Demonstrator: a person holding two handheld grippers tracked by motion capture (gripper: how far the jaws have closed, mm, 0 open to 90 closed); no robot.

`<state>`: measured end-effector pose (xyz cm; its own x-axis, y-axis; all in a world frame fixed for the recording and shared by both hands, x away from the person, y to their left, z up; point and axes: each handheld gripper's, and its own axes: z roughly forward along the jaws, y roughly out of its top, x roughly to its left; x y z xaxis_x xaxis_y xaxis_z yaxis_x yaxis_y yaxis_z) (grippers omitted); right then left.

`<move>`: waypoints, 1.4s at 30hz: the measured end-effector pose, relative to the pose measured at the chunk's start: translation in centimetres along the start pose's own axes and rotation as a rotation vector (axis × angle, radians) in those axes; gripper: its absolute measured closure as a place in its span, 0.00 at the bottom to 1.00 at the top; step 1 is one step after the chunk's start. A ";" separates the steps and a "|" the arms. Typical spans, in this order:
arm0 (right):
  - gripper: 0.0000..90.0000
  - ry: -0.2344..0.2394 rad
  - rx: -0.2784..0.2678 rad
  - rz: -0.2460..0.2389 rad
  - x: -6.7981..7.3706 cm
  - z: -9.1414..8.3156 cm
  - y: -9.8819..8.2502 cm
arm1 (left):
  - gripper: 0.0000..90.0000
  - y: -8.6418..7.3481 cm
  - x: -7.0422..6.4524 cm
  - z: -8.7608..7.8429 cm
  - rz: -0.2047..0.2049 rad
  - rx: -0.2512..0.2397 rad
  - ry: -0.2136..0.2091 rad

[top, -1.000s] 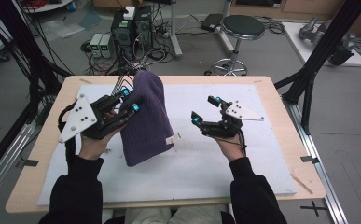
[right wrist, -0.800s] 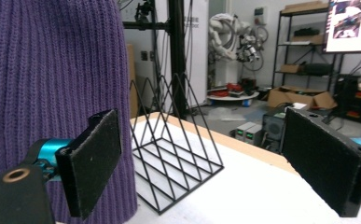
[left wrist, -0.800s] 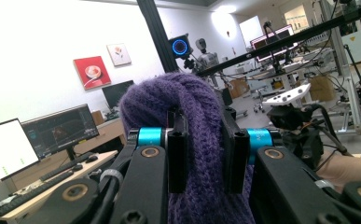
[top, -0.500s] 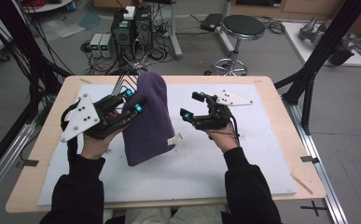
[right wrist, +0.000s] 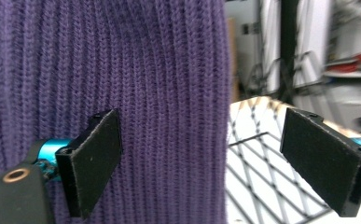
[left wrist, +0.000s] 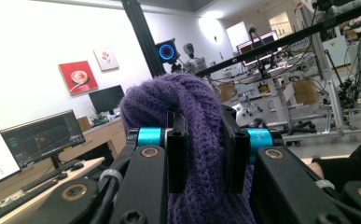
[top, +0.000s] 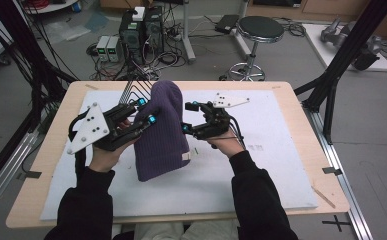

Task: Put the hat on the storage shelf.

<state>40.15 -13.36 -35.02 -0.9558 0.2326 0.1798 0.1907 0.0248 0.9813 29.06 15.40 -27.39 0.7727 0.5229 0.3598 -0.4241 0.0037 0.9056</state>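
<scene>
One purple beanie point(top: 160, 131), white tag unreadable: left gripper point(top: 145, 116) clamps it, right gripper point(top: 187, 117) fingers agape.

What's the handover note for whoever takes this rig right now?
Left gripper: jaws shut on the purple knit hat, holding it up off the white mat.
Right gripper: jaws open, at the hat's right edge, no grip yet; in the right gripper view the knit sits between its pads.
Done: hat lifted by one side.
Left: probably close the right jaws on the free edge.
</scene>
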 end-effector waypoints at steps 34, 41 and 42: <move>0.91 -0.091 0.023 -0.060 1.5 -2.5 2.6 | 0.84 -1.0 3.6 -3.1 0.029 0.097 0.155; 0.91 -0.111 0.028 -0.061 2.1 -2.1 3.1 | 0.84 -1.0 5.3 -3.4 0.048 0.132 0.190; 0.91 -0.112 0.032 -0.063 2.2 -2.0 3.2 | 0.84 -0.9 5.5 -3.5 0.048 0.130 0.194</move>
<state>38.19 -14.66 -31.35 -0.9355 0.3367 0.1075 0.1400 0.0738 0.9874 32.03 21.25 -27.06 0.6427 0.6738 0.3646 -0.3840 -0.1285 0.9144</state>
